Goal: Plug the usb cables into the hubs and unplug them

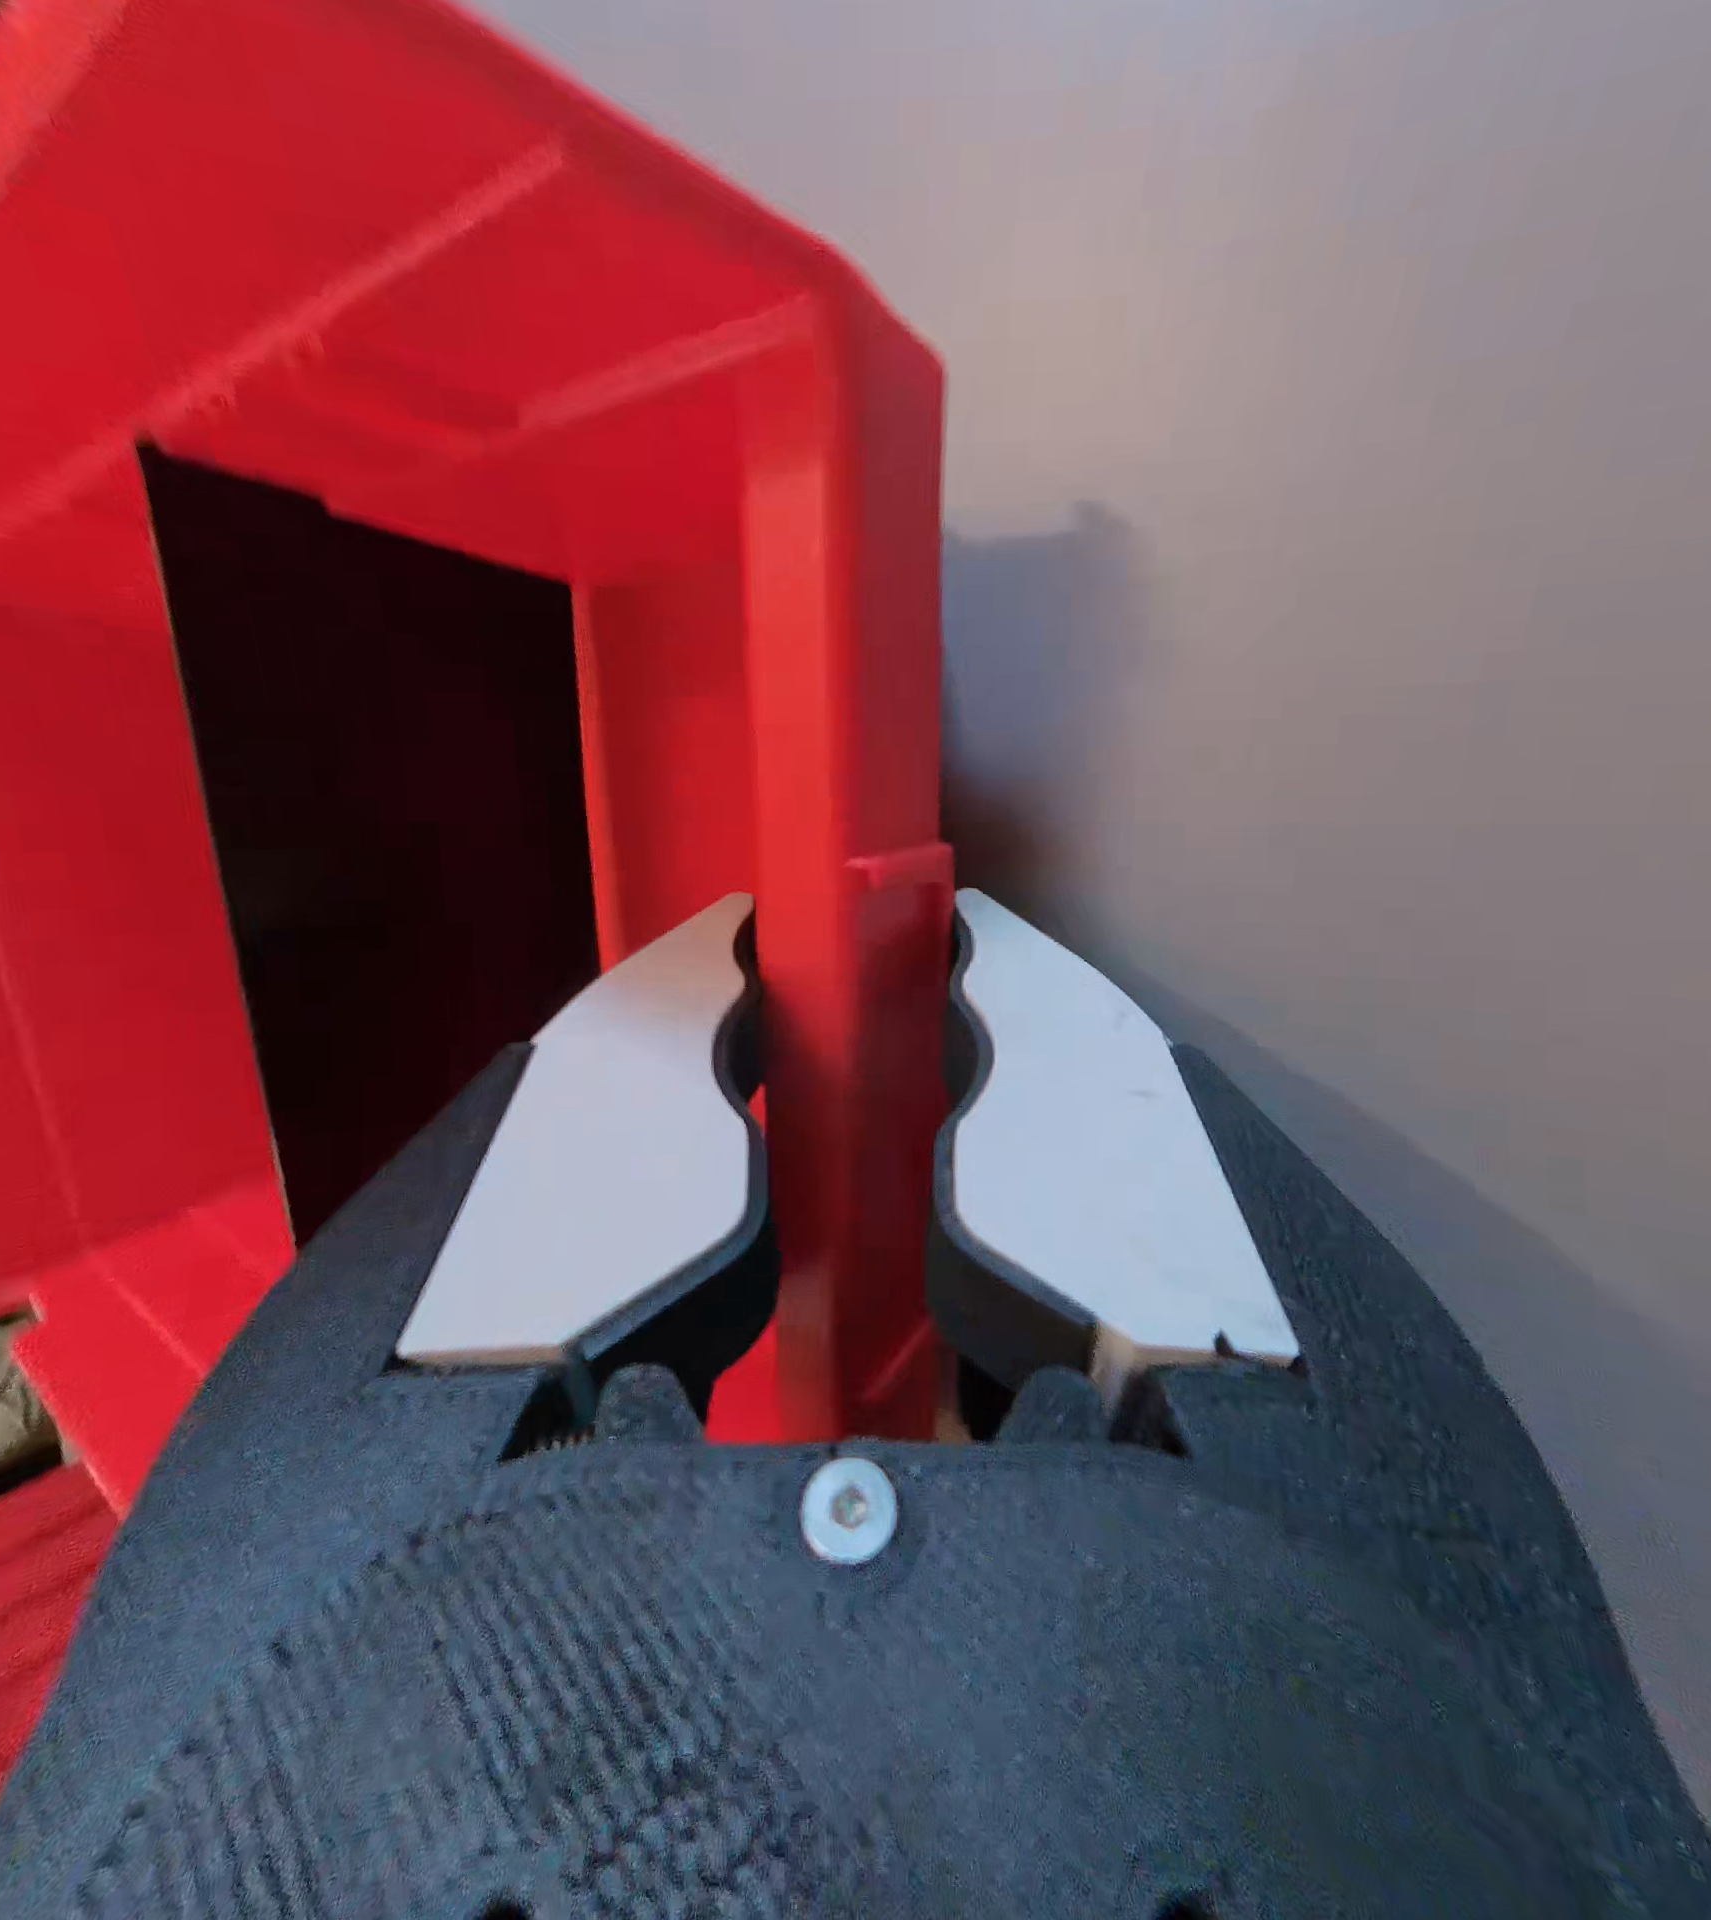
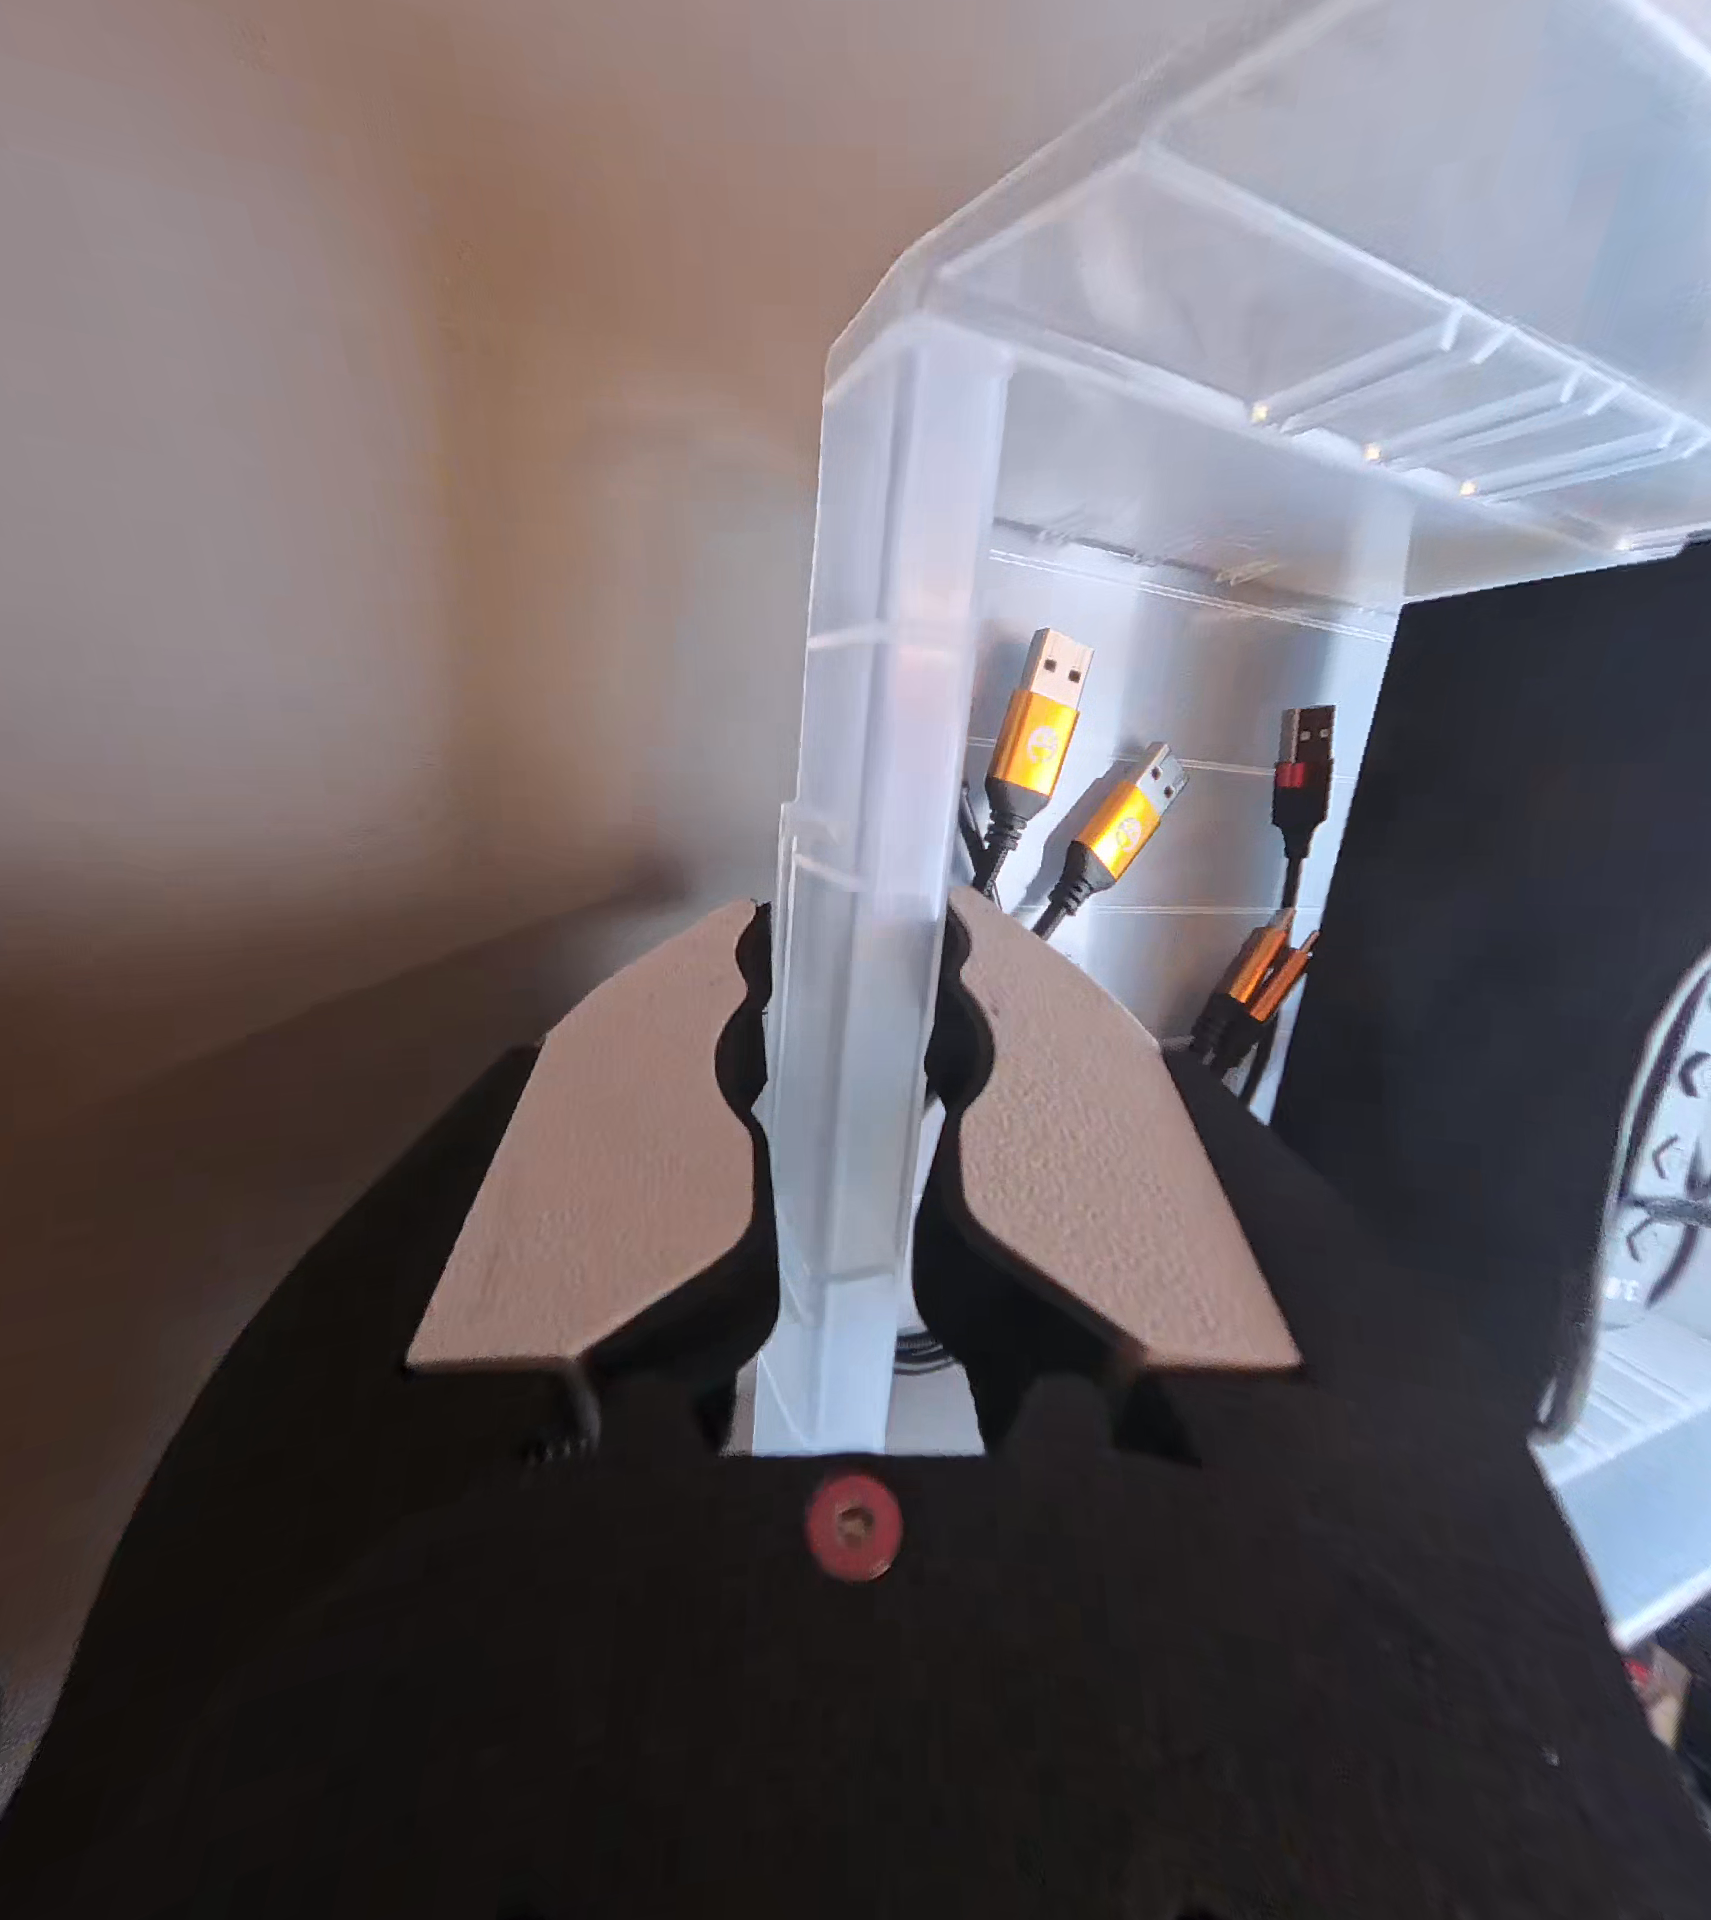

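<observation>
In the left wrist view my left gripper (image 1: pixel 853 914) is shut on the rim of a red plastic bin (image 1: pixel 415 312), which fills the left of the view with a dark inside. In the right wrist view my right gripper (image 2: pixel 856 920) is shut on the corner wall of a clear plastic bin (image 2: pixel 872 675). Inside it lie USB cables: two with orange plugs (image 2: pixel 1038 727) (image 2: pixel 1131 816), one with a red and black plug (image 2: pixel 1303 769), and more orange plugs (image 2: pixel 1256 971) lower down. No hub is in view.
A plain pale wall (image 1: pixel 1402 520) is behind both bins. A black panel (image 2: pixel 1557 883) sits at the clear bin's right side. More dark cables (image 2: pixel 1682 1143) loop across the clear plastic at the far right. Some 40 cm of space lies between my two pairs of fingers.
</observation>
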